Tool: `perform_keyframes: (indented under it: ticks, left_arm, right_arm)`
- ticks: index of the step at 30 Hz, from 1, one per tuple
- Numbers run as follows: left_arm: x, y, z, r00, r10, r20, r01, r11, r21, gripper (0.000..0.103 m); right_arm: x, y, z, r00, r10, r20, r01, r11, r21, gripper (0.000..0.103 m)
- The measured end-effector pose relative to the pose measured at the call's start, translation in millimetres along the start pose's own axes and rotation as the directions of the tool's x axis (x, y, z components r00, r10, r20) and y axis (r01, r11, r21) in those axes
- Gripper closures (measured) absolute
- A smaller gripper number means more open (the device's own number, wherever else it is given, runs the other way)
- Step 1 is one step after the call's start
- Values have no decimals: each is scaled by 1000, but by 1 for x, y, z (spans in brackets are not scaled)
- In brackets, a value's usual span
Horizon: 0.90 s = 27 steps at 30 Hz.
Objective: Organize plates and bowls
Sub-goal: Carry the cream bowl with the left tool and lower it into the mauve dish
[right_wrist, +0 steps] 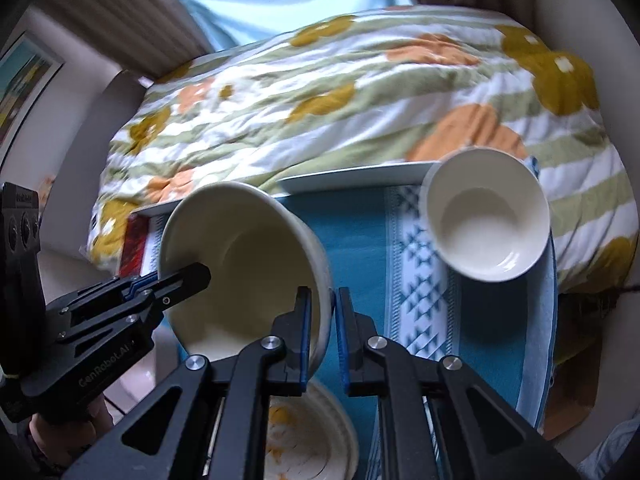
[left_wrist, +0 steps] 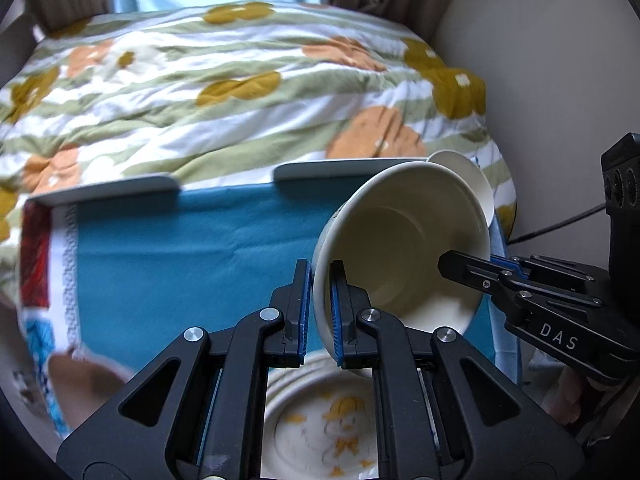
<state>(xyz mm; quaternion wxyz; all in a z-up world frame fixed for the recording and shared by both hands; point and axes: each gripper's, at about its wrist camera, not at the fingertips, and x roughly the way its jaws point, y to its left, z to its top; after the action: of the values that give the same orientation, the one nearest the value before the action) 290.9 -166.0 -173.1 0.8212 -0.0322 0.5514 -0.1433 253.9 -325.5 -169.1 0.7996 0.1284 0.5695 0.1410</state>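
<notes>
From the left wrist, the left gripper (left_wrist: 320,312) has its fingers (left_wrist: 301,308) pinched nearly shut on the near rim of a cream bowl (left_wrist: 404,248), wall caught between the blue pads, while the right gripper (left_wrist: 472,276) reaches in from the right and grips the opposite rim; the bowl hangs tilted, mouth toward the camera, above the right side of a blue cloth (left_wrist: 192,264) spread over a flowered quilt (left_wrist: 224,92). A two-sided hold likely keeps the deep bowl steady in the air. Directly beneath sits a decorated plate (left_wrist: 320,428) at the cloth's near edge, and two flat plates (left_wrist: 108,190) lie along its far edge. From the right wrist, the right gripper (right_wrist: 322,332) clamps the bowl's (right_wrist: 240,264) rim, one finger inside and one outside, nearly closed; the left gripper (right_wrist: 176,280) bites the rim opposite. A smaller white bowl (right_wrist: 486,216) rests at the cloth's far right corner, well apart, a plausible nesting partner. The decorated plate (right_wrist: 320,436) shows below the fingers.
</notes>
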Motion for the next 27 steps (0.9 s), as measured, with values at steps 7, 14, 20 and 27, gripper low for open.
perform_keyframes:
  ticks: [7,14,20,27]
  left_arm:
    - [-70,50,-52,995,99,16,-97,988,-117,95]
    - [-117,130,-108,987,164,0,-160,962,-221,95]
    - [-124,196,-135,984,169,-47,-176,956,-236,95]
    - [-97,241,-145,985,115,-131,-138,972,-190,95]
  right_arm:
    - [-10,75,-19,996,68,-58,-77,984,-160,92]
    - [14,162,-52,984,99,-146,-137,951,-277,92]
    - [57,214,-76,971,110,-211,-164,953,-255,92]
    - [100,239,-92,963,64,-263,-111,980,-167,92]
